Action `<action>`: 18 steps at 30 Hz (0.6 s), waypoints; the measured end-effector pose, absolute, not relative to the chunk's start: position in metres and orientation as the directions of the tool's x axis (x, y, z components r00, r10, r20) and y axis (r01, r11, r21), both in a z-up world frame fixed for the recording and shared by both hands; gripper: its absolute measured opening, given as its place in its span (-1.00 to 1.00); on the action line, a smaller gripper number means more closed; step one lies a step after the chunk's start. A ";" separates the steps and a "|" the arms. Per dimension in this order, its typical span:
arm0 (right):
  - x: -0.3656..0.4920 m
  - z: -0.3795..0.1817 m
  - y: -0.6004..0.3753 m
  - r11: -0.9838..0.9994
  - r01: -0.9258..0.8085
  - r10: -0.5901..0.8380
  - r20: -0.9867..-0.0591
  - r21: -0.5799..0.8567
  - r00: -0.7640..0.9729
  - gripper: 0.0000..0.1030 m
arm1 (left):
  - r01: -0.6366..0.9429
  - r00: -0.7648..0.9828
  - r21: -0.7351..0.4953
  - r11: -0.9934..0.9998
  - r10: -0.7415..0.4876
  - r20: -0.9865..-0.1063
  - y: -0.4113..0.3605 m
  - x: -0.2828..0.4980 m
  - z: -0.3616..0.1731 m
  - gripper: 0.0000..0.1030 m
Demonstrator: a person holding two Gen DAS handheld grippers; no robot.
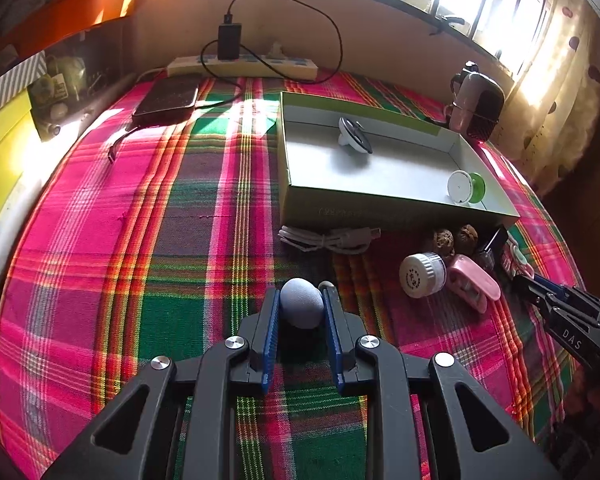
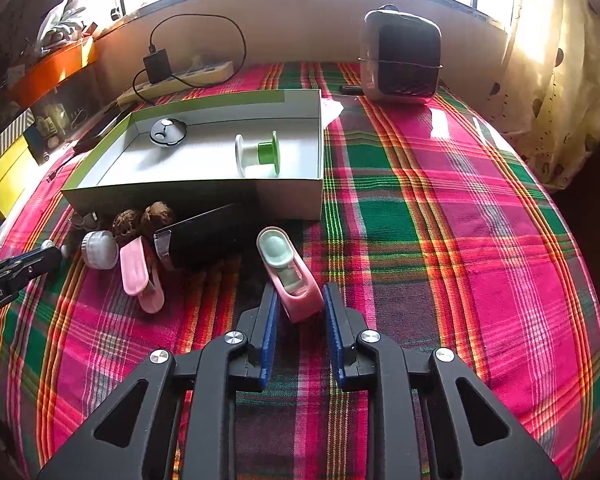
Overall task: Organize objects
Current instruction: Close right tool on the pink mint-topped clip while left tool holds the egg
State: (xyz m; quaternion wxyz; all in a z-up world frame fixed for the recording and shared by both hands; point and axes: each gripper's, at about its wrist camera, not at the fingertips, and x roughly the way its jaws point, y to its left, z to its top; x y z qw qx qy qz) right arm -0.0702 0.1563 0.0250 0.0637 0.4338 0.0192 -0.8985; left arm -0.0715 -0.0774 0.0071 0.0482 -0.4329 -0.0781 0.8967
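Observation:
My left gripper [image 1: 302, 300] is shut on a grey egg-shaped object [image 1: 302, 308], held just above the plaid cloth. My right gripper [image 2: 300, 300] is shut on a pink container with a mint-green lid [image 2: 288, 276], both blue pads pressing its sides. An open green-rimmed box [image 1: 380, 200] [image 2: 196, 196] holds a white-and-green spool [image 1: 466, 187] [image 2: 258, 154] and a round white gadget [image 1: 354, 136] [image 2: 167, 132]. In front of the box lie a white jar [image 1: 422, 274] [image 2: 99, 249], a pink clip-like case [image 1: 474, 282] [image 2: 138, 268], two walnuts [image 1: 456, 238] [image 2: 142, 218] and a coiled white cable [image 1: 328, 238].
A black flat device [image 2: 200, 236] leans against the box front. A power strip [image 1: 244, 66] with charger and a dark phone [image 1: 168, 100] lie at the back left. A small heater [image 2: 400, 56] stands at the back right. Yellow and orange boxes line the left edge.

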 end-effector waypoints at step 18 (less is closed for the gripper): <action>-0.080 0.024 0.149 -0.986 0.165 -0.120 -0.782 0.023 -0.611 -0.09 | -0.028 -0.623 -0.175 -0.984 0.154 -0.767 -0.073 -0.079 0.007 -0.45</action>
